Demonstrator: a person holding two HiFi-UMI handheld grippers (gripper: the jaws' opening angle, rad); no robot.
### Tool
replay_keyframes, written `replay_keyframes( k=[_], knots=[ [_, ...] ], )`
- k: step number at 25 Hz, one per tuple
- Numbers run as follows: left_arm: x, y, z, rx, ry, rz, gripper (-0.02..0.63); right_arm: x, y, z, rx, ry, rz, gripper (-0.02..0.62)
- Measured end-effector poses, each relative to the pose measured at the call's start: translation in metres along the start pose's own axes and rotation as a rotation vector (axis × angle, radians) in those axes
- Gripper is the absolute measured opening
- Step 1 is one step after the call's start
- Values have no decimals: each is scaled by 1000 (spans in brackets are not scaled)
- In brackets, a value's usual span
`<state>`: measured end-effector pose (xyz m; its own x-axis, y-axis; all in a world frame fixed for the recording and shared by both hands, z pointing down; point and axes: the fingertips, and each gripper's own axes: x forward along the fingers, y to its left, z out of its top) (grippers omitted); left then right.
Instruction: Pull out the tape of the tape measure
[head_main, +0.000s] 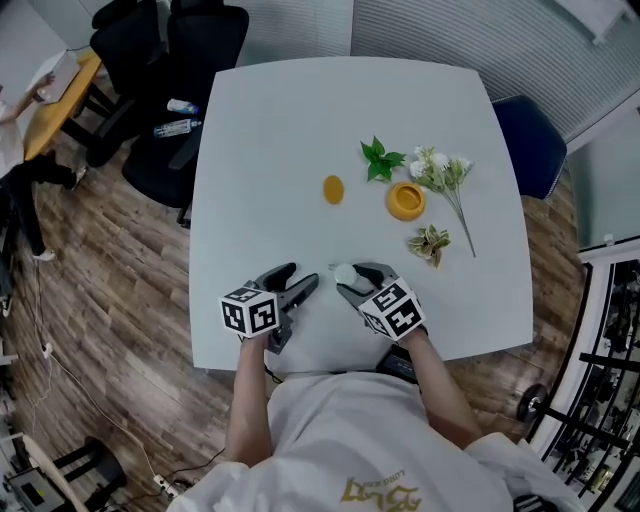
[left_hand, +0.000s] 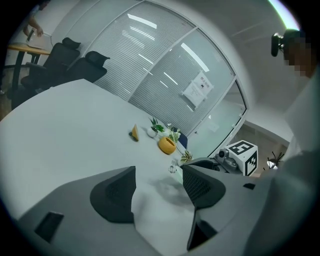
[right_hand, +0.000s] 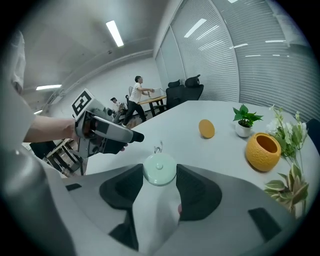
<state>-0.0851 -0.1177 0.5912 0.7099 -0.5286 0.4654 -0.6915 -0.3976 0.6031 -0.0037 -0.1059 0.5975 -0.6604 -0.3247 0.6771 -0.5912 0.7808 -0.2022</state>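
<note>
The pale green round tape measure (right_hand: 160, 170) sits near the front edge of the white desk (head_main: 300, 120), clamped by its rim between the two jaws of the right hand-held gripper (right_hand: 160, 174), whose pads press on either side of the disc. The case is a flat disc with no real long axis. In the right gripper view its broad face with a small centre stud is turned up toward the camera. A small metal loop (right_hand: 158, 148) at its far rim points away from the jaws, toward the left hand-held gripper (right_hand: 102, 131).

In the head view the tape measure (head_main: 344, 272) is mostly covered by the right hand-held gripper (head_main: 358, 280), so only a pale patch shows. Whether the case rests on the desk or hangs just above it cannot be told.

The left hand-held gripper (left_hand: 159, 175) has its jaws apart, with bare desk between them. It lies just beside the right one, the tips near each other but not touching. In its own view the disc is hidden behind one jaw, and only a tiny shiny glint shows.

Farther back stand an orange oval object (head_main: 333, 189), a small green potted plant (head_main: 380, 158), a yellow round vase (head_main: 405, 200) and white flowers (head_main: 438, 168).
</note>
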Motion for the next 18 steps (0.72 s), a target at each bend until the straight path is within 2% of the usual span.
replay_keyframes(
  k=[10, 18],
  knots=[
    [-2, -28, 4, -3, -8, -77, 293, -26, 14, 13, -5, -62, 52, 224],
    [0, -37, 8, -44, -29, -131, 291, -32, 20, 18, -31, -82, 90, 224]
  ],
)
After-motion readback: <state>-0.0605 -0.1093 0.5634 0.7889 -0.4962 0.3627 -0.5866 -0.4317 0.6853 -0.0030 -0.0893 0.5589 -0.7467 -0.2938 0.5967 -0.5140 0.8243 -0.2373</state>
